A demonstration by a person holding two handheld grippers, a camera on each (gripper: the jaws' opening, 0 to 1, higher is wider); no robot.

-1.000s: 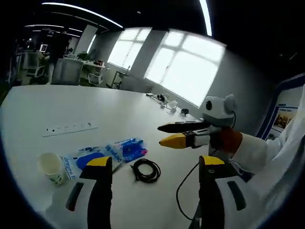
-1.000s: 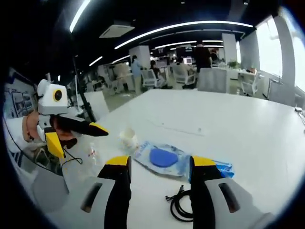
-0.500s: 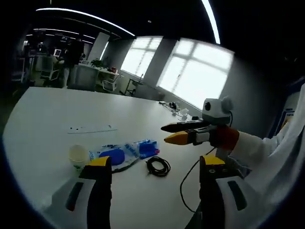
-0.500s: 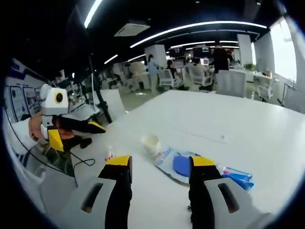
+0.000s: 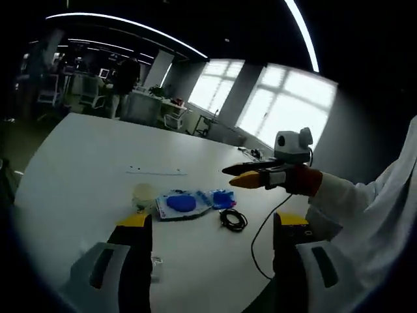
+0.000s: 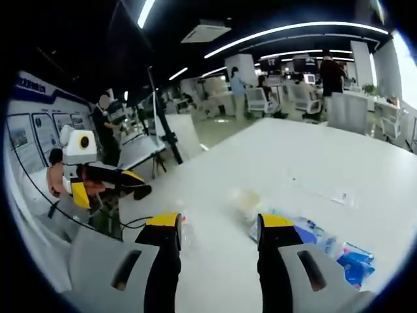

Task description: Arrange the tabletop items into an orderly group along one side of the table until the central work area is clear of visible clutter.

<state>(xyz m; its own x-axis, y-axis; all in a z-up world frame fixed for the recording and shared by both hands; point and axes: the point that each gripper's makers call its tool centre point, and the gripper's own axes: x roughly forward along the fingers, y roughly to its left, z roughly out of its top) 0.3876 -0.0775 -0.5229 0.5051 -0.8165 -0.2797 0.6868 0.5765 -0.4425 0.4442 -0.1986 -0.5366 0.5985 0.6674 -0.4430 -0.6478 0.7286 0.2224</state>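
White laminate covers the broad desk, and on it we see the clutter gathered loosely together: a pale paper cup, a clear plastic packet with a blue disc inside, a smaller blue wrapper just beside it, and a coiled black cable nearer the desk's edge. A small clear bottle stands apart from the cup, close to the near edge. Our left claw hangs above the desk with its yellow-tipped jaws spread wide and nothing between them; our right claw is likewise wide open and holds nothing, well short of any item. From here we judge the main risks to be these: the light cup could tip or skid if a jaw strikes it from the side, the slippery packet could slide away instead of being pinched, and the loose coil could unwind and drag neighbours when lifted. The bottle, so near the edge, could be knocked to the floor by a careless sweep. Any printing on the packet and wrapper is too small and blurred for us to read.
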